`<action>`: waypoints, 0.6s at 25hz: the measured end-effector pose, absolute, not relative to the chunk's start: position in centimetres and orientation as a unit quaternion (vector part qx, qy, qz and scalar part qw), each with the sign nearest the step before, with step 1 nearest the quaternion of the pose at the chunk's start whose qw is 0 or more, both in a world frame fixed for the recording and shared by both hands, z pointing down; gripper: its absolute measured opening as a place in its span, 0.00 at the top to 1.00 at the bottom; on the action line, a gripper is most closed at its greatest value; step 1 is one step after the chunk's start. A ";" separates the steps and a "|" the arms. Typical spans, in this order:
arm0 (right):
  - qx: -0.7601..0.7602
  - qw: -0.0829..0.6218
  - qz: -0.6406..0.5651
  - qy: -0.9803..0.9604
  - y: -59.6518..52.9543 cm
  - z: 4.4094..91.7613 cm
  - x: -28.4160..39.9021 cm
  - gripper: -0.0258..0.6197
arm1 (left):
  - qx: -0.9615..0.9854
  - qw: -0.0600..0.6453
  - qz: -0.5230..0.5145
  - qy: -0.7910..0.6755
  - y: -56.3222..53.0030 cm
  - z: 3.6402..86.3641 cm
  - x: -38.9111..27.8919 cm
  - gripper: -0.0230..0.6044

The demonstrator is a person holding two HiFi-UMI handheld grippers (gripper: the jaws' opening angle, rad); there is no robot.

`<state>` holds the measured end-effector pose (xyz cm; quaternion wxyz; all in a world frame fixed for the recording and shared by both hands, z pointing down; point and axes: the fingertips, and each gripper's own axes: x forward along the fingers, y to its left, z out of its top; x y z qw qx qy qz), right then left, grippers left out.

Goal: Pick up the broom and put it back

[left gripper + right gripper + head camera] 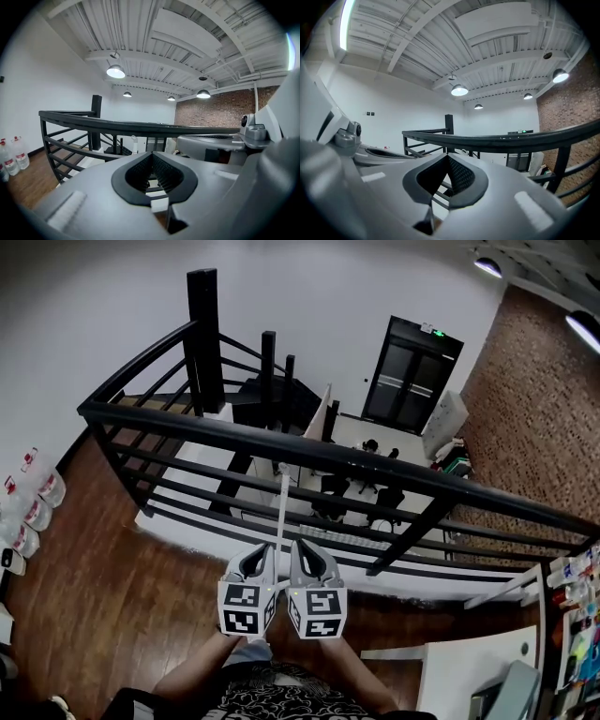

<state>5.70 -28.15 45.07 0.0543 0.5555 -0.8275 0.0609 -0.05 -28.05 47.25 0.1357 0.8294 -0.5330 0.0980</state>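
A thin white broom handle [280, 512] leans against the black railing [309, 448], just beyond both grippers in the head view. Its white top end [134, 143] shows past the rail in the left gripper view. The broom's head is hidden. My left gripper [260, 557] and right gripper [306, 553] are held side by side in front of the person's body, close to the handle but apart from it. The left gripper [152, 155] has its pads meeting at the tips with nothing between them. The right gripper [448, 157] is likewise shut and empty.
The railing edges a wooden mezzanine floor [112, 615] above a lower office with chairs [375, 493]. A black staircase [253, 390] descends at the back. Water bottles [37, 507] stand at the left wall. A white desk [469, 662] and a shelf of bottles [574, 615] sit at the right.
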 end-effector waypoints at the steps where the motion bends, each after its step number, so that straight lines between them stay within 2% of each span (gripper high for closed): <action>1: 0.554 0.056 0.061 -0.828 -27.7 45.1 5.6 0.96 | 0.829 0.134 0.099 -0.533 -27.6 47.2 -0.1 0.96; 15: 0.535 0.060 0.068 -0.840 -22.7 45.5 5.2 0.96 | 0.826 0.135 0.100 -0.538 -22.6 47.1 -0.3 0.96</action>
